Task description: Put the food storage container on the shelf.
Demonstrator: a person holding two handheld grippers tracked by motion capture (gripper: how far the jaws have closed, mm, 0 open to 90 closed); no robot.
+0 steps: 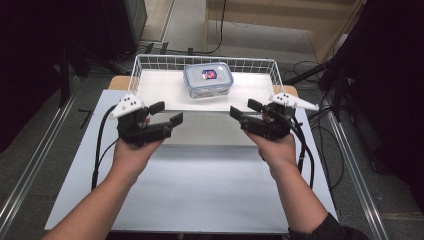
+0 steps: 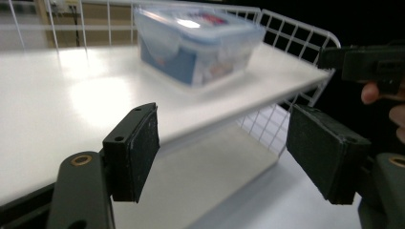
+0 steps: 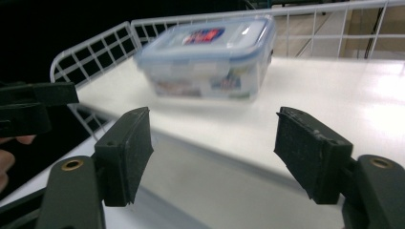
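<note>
While both grippers hover short of the shelf, the box waits to be reached from 2 sides.

With its lid clipped on, the box (image 1: 208, 79) sits upright near the back of the white shelf (image 1: 160, 90) inside the wire basket (image 1: 150, 62), well apart from both tools. The left gripper (image 1: 169, 113) and the right gripper (image 1: 240, 111) both have their jaws spread wide and hold nothing, level with the shelf's front edge. As I judge it, the step in hand is the approach: bring the 2 grippers forward together over the shelf, keep the jaws wide, and close in on the box's 2 short ends evenly so it does not skid or twist on the smooth board. Stay clear of the wire walls.
</note>
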